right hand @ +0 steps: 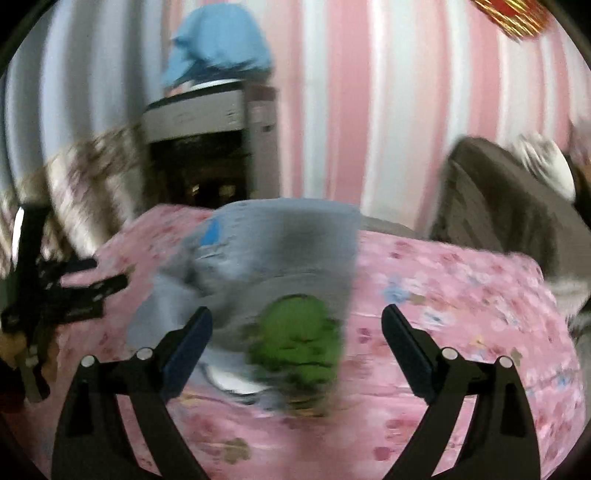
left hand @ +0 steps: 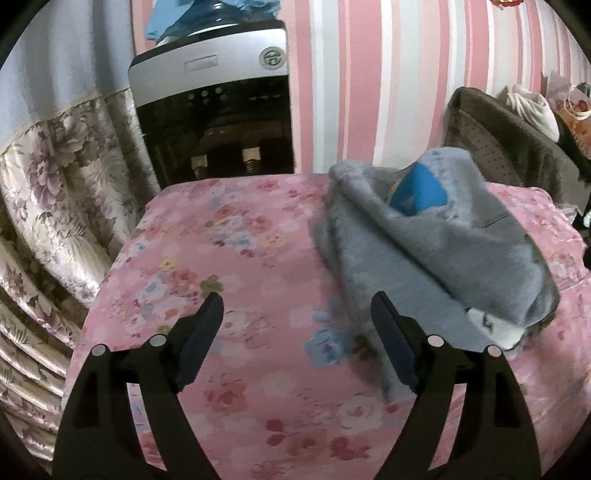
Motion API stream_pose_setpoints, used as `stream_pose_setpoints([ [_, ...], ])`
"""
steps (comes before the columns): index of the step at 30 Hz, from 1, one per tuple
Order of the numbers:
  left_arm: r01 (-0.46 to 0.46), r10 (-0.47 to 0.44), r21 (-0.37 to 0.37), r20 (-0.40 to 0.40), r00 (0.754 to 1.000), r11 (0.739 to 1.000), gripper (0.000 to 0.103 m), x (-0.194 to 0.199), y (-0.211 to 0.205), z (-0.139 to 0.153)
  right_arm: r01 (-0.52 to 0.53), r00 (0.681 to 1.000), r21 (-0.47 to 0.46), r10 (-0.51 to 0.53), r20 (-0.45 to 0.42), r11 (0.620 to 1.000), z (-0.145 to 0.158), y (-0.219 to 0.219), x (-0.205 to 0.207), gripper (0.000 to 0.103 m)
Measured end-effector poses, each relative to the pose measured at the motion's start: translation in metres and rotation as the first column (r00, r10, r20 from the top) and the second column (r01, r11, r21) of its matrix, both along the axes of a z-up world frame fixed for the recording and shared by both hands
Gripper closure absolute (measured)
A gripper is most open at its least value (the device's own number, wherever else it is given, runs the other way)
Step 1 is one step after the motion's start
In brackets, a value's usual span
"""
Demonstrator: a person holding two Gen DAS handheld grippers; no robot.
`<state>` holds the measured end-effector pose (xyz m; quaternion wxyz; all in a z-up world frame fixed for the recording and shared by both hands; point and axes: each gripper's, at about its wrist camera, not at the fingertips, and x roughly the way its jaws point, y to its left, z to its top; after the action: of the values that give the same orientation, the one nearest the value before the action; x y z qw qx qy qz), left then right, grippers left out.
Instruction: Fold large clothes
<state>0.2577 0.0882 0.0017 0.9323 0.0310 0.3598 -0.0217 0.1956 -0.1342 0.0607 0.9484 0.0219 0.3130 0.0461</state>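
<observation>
A grey garment (left hand: 424, 251) lies folded into a loose bundle on the pink floral bedspread (left hand: 229, 258), with a blue patch showing near its top. My left gripper (left hand: 297, 301) is open just left of the bundle, nothing between its fingers. In the blurred right wrist view the same grey garment (right hand: 266, 266) shows a green print (right hand: 299, 339) on its near part. My right gripper (right hand: 297, 317) is open above and in front of it, holding nothing. The left gripper (right hand: 92, 288) appears at that view's left edge.
A silver and black appliance (left hand: 214, 110) with a blue cloth (left hand: 214, 14) on top stands behind the bed against the striped pink wall. A floral curtain (left hand: 55, 206) hangs at the left. A brown cushion (left hand: 509, 147) and a white bundle (left hand: 535, 107) sit at the right.
</observation>
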Motion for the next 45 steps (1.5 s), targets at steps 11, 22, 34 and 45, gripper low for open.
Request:
stream_pose_setpoints([
  [11, 0.084, -0.082, -0.102, 0.028, 0.996, 0.991, 0.015, 0.012, -0.058, 0.037, 0.027, 0.992, 0.197, -0.002, -0.125, 0.980, -0.041, -0.049, 0.041, 0.032],
  [22, 0.192, -0.202, -0.097, -0.110, 0.973, 0.977, 0.059, 0.039, -0.112, -0.013, 0.021, 0.988, 0.240, 0.017, -0.156, 0.970, -0.067, -0.040, 0.053, 0.032],
  [34, 0.213, -0.219, -0.072, -0.095, 0.971, 0.975, 0.097, 0.021, -0.073, -0.010, -0.087, 0.980, 0.297, 0.136, -0.147, 0.951, -0.068, -0.005, 0.056, 0.076],
  [45, 0.193, -0.210, -0.131, -0.132, 0.969, 0.972, 0.096, 0.009, -0.034, -0.045, -0.249, 0.956, 0.091, 0.260, -0.138, 0.964, -0.080, 0.070, 0.052, 0.103],
])
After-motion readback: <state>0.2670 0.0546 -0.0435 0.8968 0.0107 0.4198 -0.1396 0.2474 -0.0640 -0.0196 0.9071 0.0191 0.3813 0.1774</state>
